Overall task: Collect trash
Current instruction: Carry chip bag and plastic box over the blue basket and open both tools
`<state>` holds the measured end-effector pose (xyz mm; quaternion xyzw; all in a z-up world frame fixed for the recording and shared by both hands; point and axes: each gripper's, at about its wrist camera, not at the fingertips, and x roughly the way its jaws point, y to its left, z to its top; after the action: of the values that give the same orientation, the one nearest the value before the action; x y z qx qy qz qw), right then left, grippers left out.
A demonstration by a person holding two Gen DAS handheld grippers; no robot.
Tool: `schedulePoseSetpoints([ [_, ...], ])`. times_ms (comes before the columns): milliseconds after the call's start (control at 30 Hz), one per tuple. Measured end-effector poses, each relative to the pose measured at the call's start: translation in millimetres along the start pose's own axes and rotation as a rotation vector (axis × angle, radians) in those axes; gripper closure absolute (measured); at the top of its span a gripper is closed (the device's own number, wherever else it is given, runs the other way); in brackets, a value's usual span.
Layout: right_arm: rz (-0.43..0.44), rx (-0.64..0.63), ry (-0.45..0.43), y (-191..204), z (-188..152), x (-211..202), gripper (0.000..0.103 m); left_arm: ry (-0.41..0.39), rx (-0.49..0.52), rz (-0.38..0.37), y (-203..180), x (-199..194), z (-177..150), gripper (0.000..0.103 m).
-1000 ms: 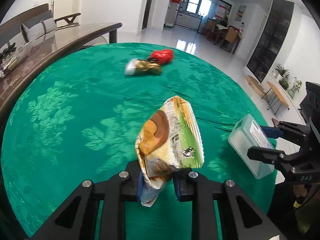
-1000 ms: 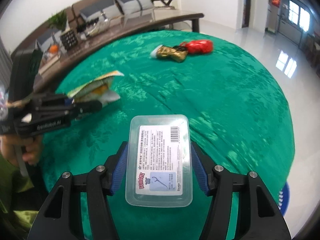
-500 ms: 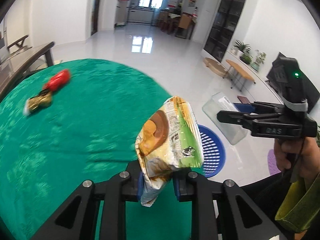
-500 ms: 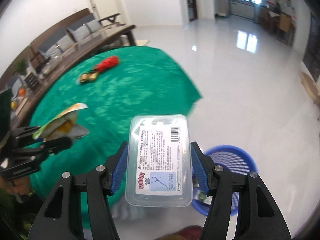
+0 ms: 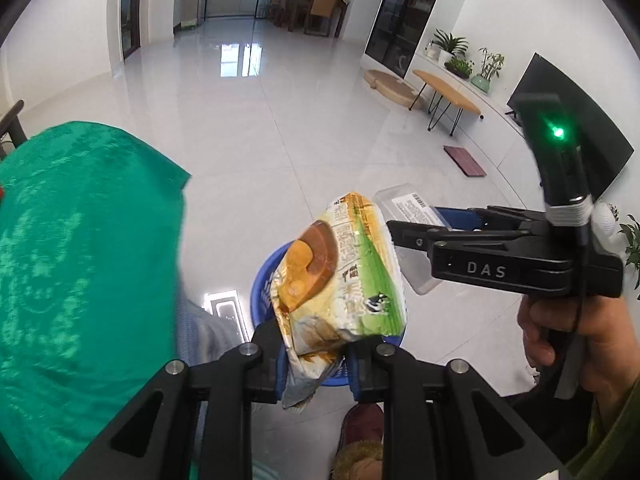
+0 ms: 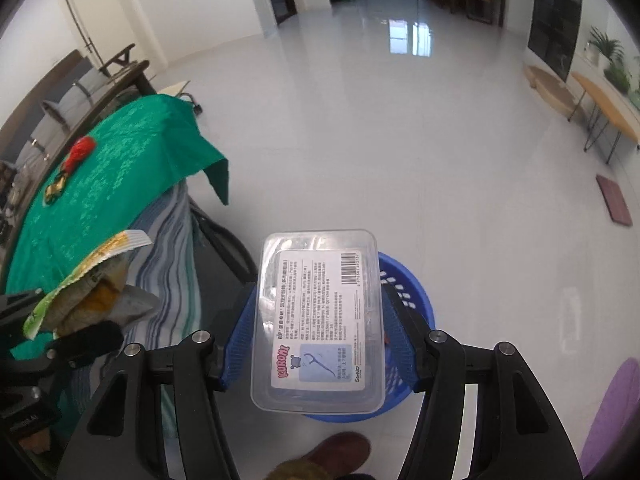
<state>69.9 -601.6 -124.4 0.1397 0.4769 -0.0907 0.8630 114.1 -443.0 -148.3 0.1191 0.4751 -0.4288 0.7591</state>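
At the left of the right wrist view the green-clothed table carries a red wrapper and a gold wrapper. Lower left, the left gripper has its fingers pinched tight on a crumpled snack bag. At centre the right gripper has its fingers half spread, clamping a clear plastic box above the blue basket on the floor.
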Motion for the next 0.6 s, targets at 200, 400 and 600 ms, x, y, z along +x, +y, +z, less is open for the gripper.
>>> schedulePoseSetpoints([
  [200,0.007,0.071,0.023,-25.0,1.5,14.5,0.041,0.04,-0.017,-0.001,-3.5,46.3,4.2,0.08],
  [400,0.021,0.115,0.05,-42.1,0.7,24.3,0.041,0.061,-0.024,0.011,-2.3,76.5,6.8,0.08],
  [600,0.022,0.14,0.054,-51.7,-3.3,28.5,0.04,0.075,-0.017,0.015,-8.2,100.5,9.3,0.08],
])
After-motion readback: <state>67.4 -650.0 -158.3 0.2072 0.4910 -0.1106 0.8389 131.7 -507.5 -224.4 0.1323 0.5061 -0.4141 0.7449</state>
